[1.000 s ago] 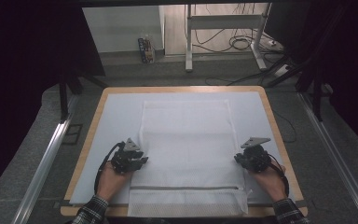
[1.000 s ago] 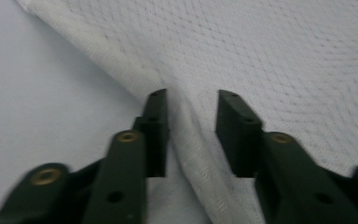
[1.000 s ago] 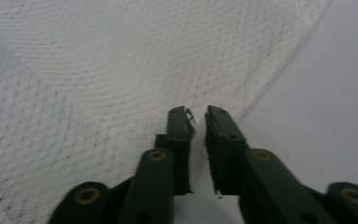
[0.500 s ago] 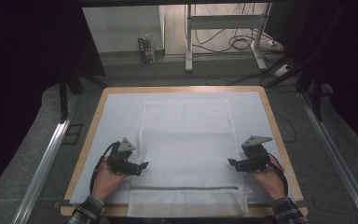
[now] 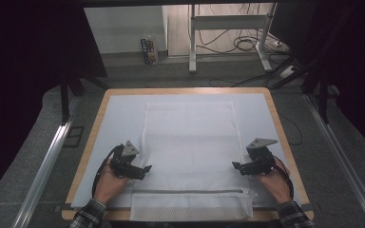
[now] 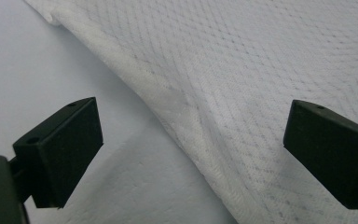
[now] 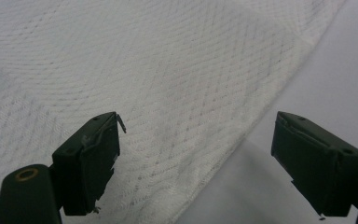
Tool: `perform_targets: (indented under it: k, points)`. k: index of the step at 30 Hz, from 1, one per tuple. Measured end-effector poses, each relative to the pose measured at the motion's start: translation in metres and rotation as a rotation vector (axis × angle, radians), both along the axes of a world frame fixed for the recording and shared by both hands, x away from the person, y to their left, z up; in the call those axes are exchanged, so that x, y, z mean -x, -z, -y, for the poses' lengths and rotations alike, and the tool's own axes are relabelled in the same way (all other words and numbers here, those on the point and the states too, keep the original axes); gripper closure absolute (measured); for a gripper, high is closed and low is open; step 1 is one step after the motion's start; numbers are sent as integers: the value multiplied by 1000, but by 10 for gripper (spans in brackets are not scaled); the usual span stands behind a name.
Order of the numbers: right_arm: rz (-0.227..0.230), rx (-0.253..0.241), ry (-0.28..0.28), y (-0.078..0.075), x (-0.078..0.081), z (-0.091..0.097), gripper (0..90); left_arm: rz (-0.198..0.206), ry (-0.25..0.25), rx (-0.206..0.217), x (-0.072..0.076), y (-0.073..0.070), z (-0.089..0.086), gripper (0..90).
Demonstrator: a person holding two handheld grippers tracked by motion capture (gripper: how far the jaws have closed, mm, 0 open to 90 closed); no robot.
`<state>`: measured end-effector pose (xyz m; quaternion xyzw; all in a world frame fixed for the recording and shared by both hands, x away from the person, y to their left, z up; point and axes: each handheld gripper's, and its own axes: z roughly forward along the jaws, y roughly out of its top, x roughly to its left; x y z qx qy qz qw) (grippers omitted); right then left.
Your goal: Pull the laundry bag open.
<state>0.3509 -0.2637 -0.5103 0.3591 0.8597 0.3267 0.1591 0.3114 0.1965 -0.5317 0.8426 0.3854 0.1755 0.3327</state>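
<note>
White mesh bag (image 5: 187,152) lies flat at the centre of the bench (image 5: 95,118), on a pale sheet. A grey zipper (image 5: 187,192) runs across near its lower edge, close to the bottom of the frame.

Handling, judged: thin, soft netting, very light, no stiffness. It should drape and wrinkle when lifted and could slide on the smooth sheet. Best hold looks to be the thicker hemmed side edges, one per hand, so the cloth stays taut between them.

Left tongs (image 5: 142,169) sit at lower left of the high view, against the bag's left edge. Jaws have just been opening and now stand spread wide. In the left gripper view the hem (image 6: 168,100) runs between them, unpinched.

Right tongs (image 5: 238,166) sit at lower right, at the bag's right edge. Jaws likewise have just been opening and are spread; mesh edge (image 7: 242,126) lies between them, nothing gripped.
</note>
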Motion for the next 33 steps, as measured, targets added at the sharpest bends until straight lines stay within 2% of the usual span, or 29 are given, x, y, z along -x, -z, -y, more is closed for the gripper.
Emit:
perform_targets:
  k: [6, 11, 14, 20, 24, 30, 33]
  points:
    - [-31, -11, 11, -3, 3, 2, 171, -3, -8, -6, 6, -1, -3, 41]
    - [-25, -16, 7, -5, 15, 7, 182, -10, -5, 4, 16, -1, -7, 43]
    - [-20, -38, 16, -6, 22, 10, 180, -3, -4, 13, 20, -2, -6, 45]
    - [-34, -66, 23, -7, 34, 12, 180, -4, 19, -5, 24, -1, 0, 47]
    - [-55, -86, 35, -6, 39, 10, 167, 0, 21, -21, 25, 0, 3, 47]
    - [-67, -102, 26, -7, 53, 10, 120, -12, 15, -7, 29, 0, 0, 48]
    - [-93, -101, 26, -4, 58, 10, 99, -26, 17, -11, 28, 2, 2, 48]
